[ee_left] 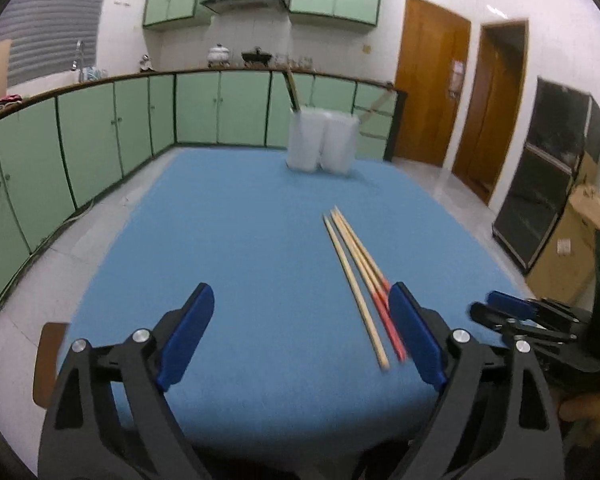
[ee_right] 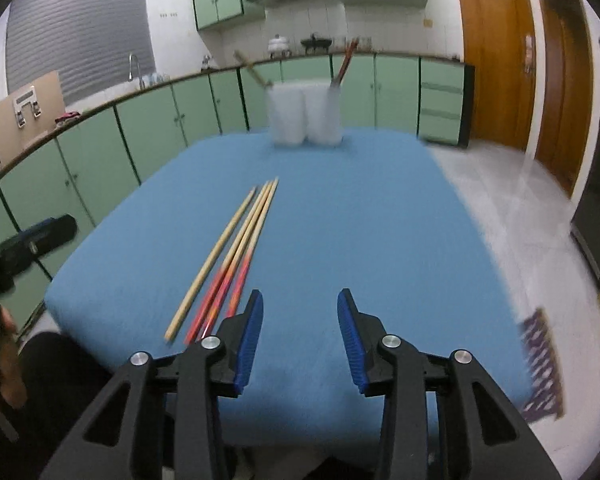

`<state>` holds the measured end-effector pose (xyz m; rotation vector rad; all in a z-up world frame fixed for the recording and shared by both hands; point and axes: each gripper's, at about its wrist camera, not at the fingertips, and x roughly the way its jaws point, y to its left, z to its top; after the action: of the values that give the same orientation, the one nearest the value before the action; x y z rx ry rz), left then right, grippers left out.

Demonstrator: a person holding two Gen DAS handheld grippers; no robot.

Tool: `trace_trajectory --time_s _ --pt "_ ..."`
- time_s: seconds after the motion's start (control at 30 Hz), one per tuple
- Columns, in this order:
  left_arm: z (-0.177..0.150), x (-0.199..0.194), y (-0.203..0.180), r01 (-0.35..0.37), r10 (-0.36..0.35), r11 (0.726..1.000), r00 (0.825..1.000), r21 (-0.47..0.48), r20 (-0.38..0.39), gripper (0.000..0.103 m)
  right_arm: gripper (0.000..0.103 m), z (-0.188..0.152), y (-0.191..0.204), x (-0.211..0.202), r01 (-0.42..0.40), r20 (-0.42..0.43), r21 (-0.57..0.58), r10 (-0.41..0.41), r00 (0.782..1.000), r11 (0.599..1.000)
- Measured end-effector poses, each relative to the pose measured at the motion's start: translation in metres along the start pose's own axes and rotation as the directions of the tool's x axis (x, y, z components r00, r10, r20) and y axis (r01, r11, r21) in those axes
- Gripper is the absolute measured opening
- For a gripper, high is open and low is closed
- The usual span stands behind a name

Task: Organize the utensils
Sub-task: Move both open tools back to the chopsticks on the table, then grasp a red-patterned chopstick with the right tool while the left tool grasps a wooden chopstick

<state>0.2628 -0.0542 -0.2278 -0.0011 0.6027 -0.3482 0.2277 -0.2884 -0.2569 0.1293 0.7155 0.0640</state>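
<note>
Left gripper (ee_left: 302, 336) wide open, nothing between the blue pads (ee_left: 188, 336), hanging over the near part of the blue table (ee_left: 228, 240). Right gripper (ee_right: 299, 340) partly open, gap also empty, over the same near edge.

Three chopsticks (ee_left: 358, 280) flat on the cloth, close together, roughly parallel, narrow tips pointing away toward the far end. One plain wood chopstick (ee_right: 214, 258); two with red-orange handle ends (ee_right: 230, 284). In left wrist view: lying ahead of and just inside the right finger, red ends passing behind its pad. In right wrist view: ahead-left of the left finger (ee_right: 248, 344), red ends reaching down to its tip; contact not clear given blur. No pad closed on any of them.

Two white holders (ee_right: 304, 114) side by side at the far end of the table, straight ahead of both finger pairs, well apart from them. Left holder with a pale stick (ee_right: 252, 72) leaning left; right holder with red-handled sticks (ee_right: 344, 66) leaning right.

Right gripper also visible in left wrist view (ee_left: 512, 308), off beyond the right finger, a hand (ee_left: 588, 416) gripping its handle.
</note>
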Motion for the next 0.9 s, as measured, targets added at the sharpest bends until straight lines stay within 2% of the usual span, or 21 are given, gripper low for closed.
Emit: trace_trajectory --time_s 0.13,0.33,0.57,0.67,0.73,0.9 --pt "-0.010 0.003 0.011 -0.005 0.003 0.998 1.000 -0.060 -0.025 0.086 0.038 -0.015 0.015 0.009 -0.011 -0.034 -0.042 0.010 0.999 0.999" --pt "-0.009 0.003 0.025 -0.030 0.029 0.995 0.999 -0.097 -0.018 0.086 0.038 -0.016 0.030 0.021 -0.038 -0.049 -0.085 0.034 0.998 0.996" --pt "-0.013 0.009 0.026 -0.037 0.033 0.993 0.999 -0.113 -0.036 0.086 0.036 -0.008 0.034 0.035 -0.028 -0.031 -0.104 0.025 0.999 0.994" --pt "-0.014 0.010 0.026 -0.040 0.035 0.993 0.999 -0.114 -0.042 0.086 0.025 -0.005 0.033 0.040 -0.005 -0.019 -0.115 0.003 1.000 0.993" --pt "-0.015 0.012 0.023 -0.038 0.033 0.993 0.998 -0.110 -0.047 0.086 0.008 -0.003 0.028 0.041 0.007 -0.015 -0.103 -0.008 1.000 0.995" --pt "-0.023 0.022 0.011 -0.022 0.016 0.997 0.997 -0.080 -0.071 0.086 0.005 -0.004 0.008 0.037 0.041 -0.005 -0.046 -0.042 0.999 0.998"
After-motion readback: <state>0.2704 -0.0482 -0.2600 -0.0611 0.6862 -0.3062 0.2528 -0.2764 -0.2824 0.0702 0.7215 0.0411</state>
